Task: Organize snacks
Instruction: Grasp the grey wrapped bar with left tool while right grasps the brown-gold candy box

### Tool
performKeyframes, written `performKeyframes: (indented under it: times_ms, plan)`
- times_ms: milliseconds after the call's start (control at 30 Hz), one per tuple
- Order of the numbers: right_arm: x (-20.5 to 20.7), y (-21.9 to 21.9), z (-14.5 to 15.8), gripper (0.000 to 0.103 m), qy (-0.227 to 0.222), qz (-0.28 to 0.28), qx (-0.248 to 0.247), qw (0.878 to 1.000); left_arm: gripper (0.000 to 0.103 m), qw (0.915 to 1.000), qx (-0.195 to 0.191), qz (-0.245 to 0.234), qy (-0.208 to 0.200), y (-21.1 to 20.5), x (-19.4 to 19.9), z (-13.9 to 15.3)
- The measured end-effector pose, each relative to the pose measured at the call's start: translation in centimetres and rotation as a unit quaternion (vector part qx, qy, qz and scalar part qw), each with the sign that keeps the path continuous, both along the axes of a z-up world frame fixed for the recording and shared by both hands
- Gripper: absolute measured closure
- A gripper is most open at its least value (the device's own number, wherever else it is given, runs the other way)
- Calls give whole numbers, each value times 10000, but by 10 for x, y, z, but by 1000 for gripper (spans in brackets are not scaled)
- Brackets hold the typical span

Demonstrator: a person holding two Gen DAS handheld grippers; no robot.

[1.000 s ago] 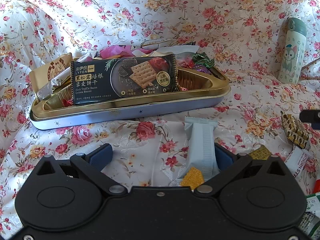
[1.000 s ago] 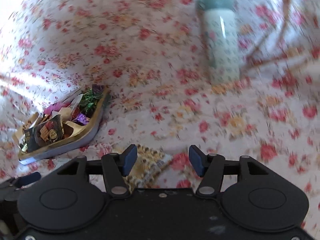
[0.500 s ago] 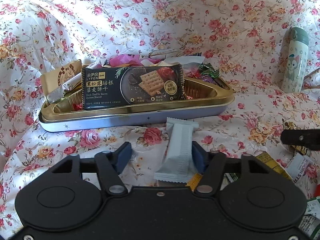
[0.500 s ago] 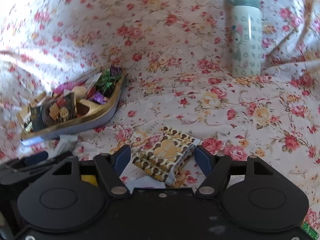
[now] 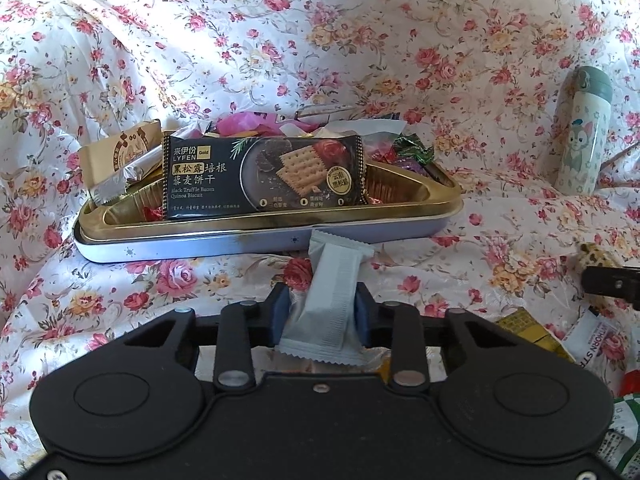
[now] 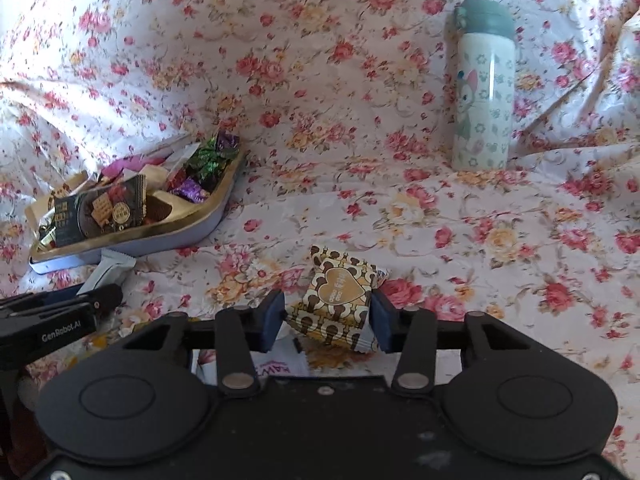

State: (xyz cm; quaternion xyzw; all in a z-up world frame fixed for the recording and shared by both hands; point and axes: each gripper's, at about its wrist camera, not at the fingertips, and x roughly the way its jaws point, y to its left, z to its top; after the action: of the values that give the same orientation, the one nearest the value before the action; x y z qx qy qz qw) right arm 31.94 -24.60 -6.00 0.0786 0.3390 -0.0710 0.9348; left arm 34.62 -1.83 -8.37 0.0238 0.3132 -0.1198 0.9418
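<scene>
Left gripper (image 5: 320, 314): I am watching its jaws, which have just been closing, pinch the grey wrapped bar (image 5: 330, 300) across its width; both blue pads are pressing the wrapper, which is creasing at the sides.
Grey bar, long axis: it is running straight ahead along the fingers, its far crimped end reaching to just in front of the snack tin (image 5: 256, 240), perhaps touching its wall.
Right gripper (image 6: 326, 322): its jaws have just been closing too; the brown-and-gold heart packet (image 6: 338, 300) is sitting between them, the right pad touching its edge and the left pad meeting its corner, so I am judging it gripped, lightly.
Heart packet, lie: it is tilting, one corner up and away from me, with the tin well off to the left and farther out.
Tin: it is already holding the black biscuit pack (image 5: 264, 178) and loose wrapped sweets, on the floral cloth (image 5: 280, 40).
Nearer hand: I am judging the left one nearer, since the tin is lying directly ahead of its fingers.
Deciding relation: the bar only has to be going up and forward over the near wall; the right packet is needing a long leftward carry.
Bottle (image 6: 482, 88): it is standing upright well to the right, out of both paths.
</scene>
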Motion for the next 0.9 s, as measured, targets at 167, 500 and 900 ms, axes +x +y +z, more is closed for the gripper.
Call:
performKeyframes:
  times_ms: [167,500,900]
  plan:
    - [-12,-5,6,55,97,55,-293,9995,65,9999,-101,-57,14,2,0,0]
    - [-31,-10,4,54,165,153,-559,9982,65,9999,-70,-74,22,0,-1,1]
    - [-24,-18,0,37,308,-115,-464,9984,44,9998,29,-186,41,-4,-1,1]
